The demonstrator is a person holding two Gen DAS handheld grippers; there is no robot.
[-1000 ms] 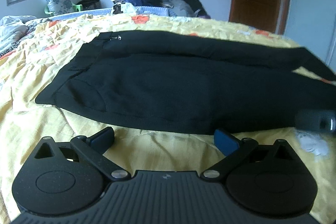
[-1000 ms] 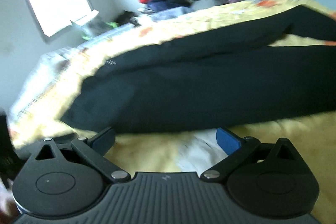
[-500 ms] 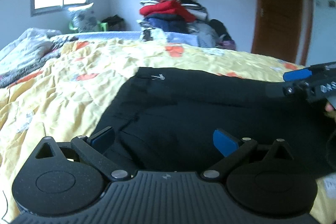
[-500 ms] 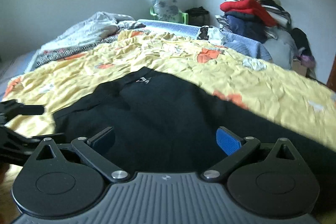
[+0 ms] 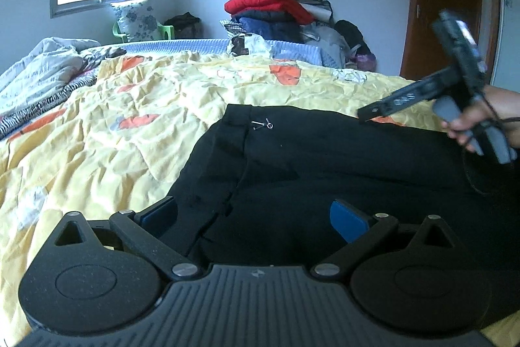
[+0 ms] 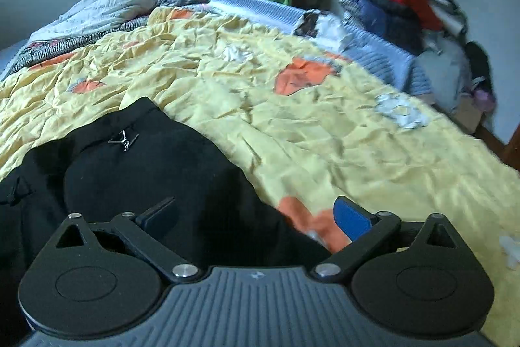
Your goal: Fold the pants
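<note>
The left claw (image 5: 253,213) hangs released, its blue pads (image 5: 347,220) spread wide, directly over the near waist end of the pants (image 5: 325,171). Black cloth fills the gap between the fingers and reaches out ahead and to the right of them. The right claw (image 6: 256,213) is released too, set over the far long edge of the pants (image 6: 146,178): cloth lies under its left finger and yellow quilt (image 6: 325,135) under its right.

The relation that counts, as I judge it, is this: the pants lie flat with their long axis running across the left claw's front, waist to its left, legs off to its right and out of frame. The left claw is nearer the waistband, the right claw nearer the far seam, so a lengthwise fold would mean taking both along one edge.

The pants are matte, soft and limp, with a low ridge of seam running forward from the left claw. Further ahead a small metal clasp (image 5: 261,124) glints at the waistband. To the right of it the right claw's dark body is seen from the left view, a hand (image 5: 487,119) wrapped round its handle.

The quilt beyond is crinkled, thin and puffy, with orange patches. Beyond that, a heap of clothes (image 5: 279,8) is stacked against the wall.
</note>
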